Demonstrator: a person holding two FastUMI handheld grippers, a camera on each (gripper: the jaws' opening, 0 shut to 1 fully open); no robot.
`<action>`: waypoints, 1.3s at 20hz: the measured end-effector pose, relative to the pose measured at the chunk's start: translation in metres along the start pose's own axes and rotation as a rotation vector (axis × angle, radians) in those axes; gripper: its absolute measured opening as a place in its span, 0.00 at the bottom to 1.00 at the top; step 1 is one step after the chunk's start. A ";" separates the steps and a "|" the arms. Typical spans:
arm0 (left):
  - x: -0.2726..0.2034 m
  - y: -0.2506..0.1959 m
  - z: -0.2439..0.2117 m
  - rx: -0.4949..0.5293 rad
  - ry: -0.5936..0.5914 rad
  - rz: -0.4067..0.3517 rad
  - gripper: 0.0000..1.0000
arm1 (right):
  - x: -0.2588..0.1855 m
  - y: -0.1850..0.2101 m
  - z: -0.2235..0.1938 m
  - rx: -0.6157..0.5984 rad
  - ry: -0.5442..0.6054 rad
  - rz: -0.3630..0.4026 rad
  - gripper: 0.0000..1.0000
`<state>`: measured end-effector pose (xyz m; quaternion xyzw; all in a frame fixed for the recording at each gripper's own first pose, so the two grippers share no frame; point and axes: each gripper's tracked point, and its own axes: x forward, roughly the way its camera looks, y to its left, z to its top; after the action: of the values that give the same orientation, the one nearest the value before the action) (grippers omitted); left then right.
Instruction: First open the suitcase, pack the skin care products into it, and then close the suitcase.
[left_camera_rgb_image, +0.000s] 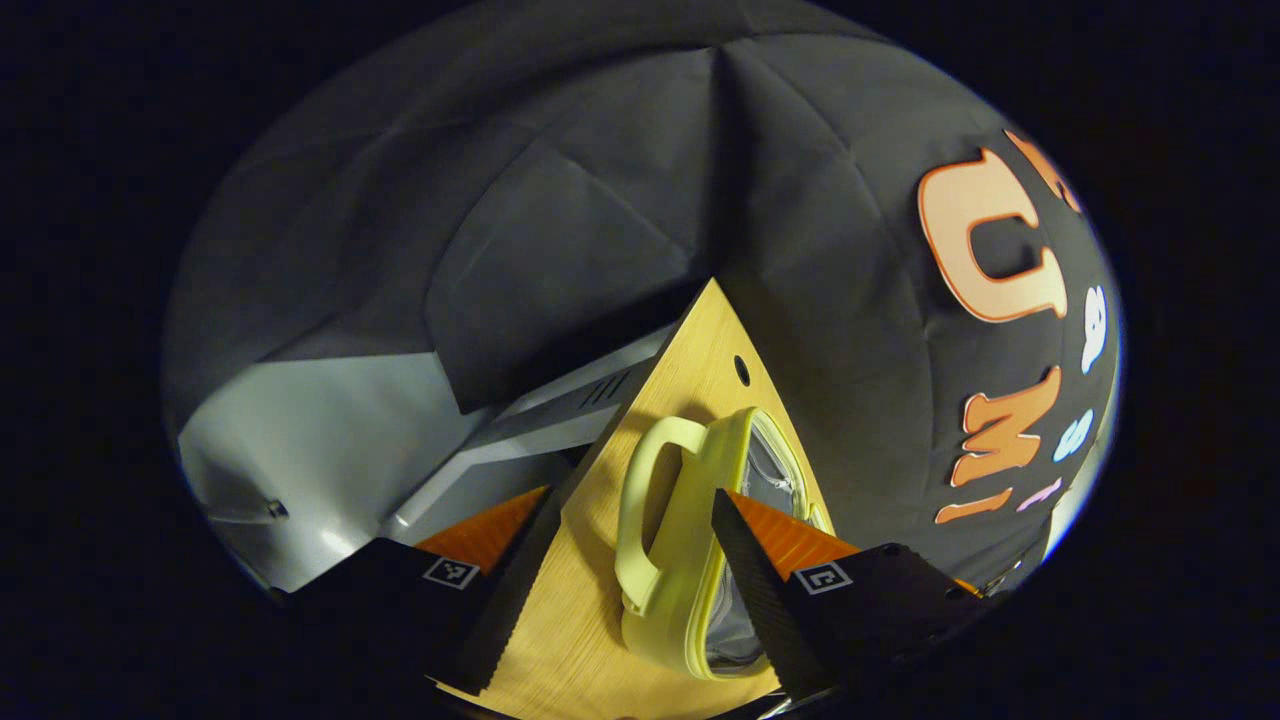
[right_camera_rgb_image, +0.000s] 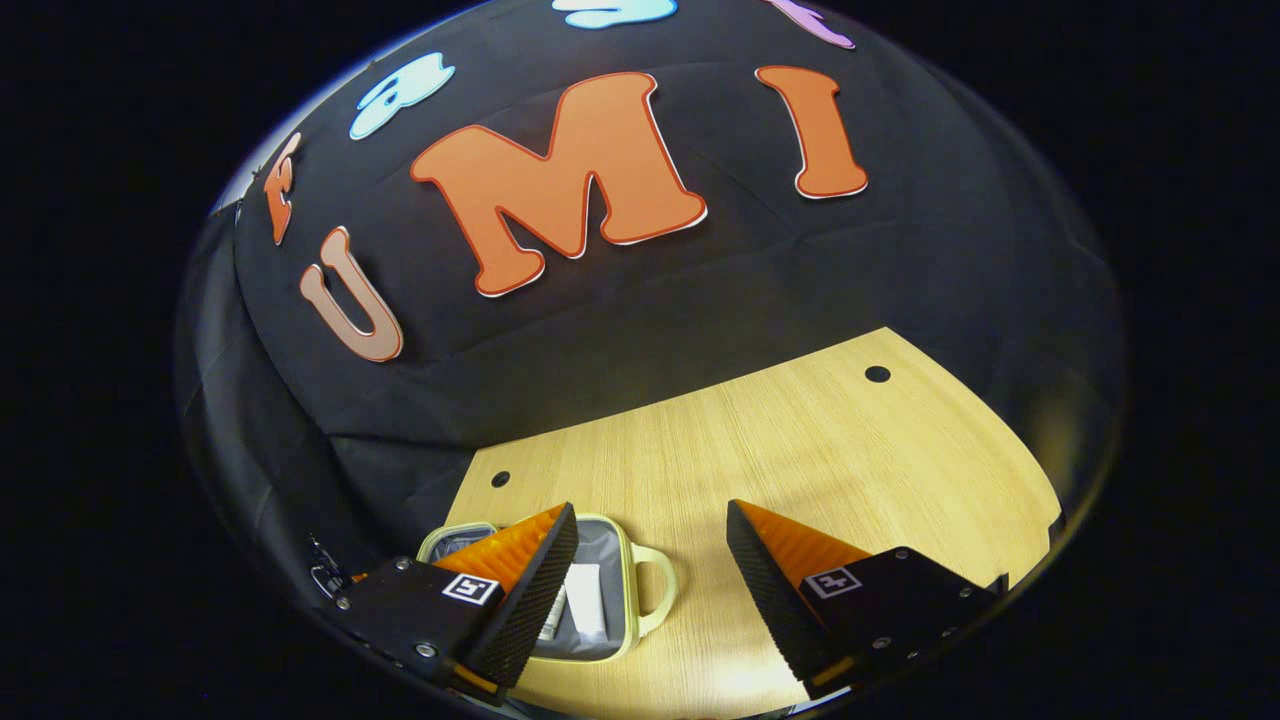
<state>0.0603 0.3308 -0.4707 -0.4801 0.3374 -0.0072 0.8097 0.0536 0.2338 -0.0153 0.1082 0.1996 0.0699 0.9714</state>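
Observation:
A small pale-yellow suitcase (right_camera_rgb_image: 629, 585) lies open on the wooden table (right_camera_rgb_image: 800, 450), low in the right gripper view. Its grey lining holds a white tube (right_camera_rgb_image: 585, 600) and a thinner item (right_camera_rgb_image: 553, 612) beside it. My right gripper (right_camera_rgb_image: 652, 508) is open above the table; its left finger covers part of the case, and the case's handle (right_camera_rgb_image: 668, 585) lies between the fingers. In the left gripper view the suitcase (left_camera_rgb_image: 680, 590) appears from its handle (left_camera_rgb_image: 640, 500) side. My left gripper (left_camera_rgb_image: 632, 492) is open around it, its right finger crossing the case's far edge. The contents are hidden there.
The table (left_camera_rgb_image: 600, 560) has small round holes (right_camera_rgb_image: 877, 374) near its back edge, which meets the black cloth wall. In the left gripper view a pale grey floor and a white frame (left_camera_rgb_image: 520, 430) lie beyond the table's edge.

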 end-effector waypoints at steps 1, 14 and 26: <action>0.002 0.001 0.002 -0.012 -0.003 -0.003 0.98 | 0.000 0.001 0.001 0.007 0.002 0.004 0.95; -0.010 -0.027 0.012 0.210 -0.012 0.134 0.10 | 0.011 0.001 -0.002 0.013 0.009 0.006 0.95; -0.084 -0.247 0.012 0.529 -0.150 0.082 0.10 | 0.002 -0.054 0.015 0.017 -0.047 0.072 0.95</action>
<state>0.0790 0.2349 -0.2289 -0.2373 0.2822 -0.0266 0.9291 0.0668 0.1790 -0.0160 0.1253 0.1731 0.1005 0.9717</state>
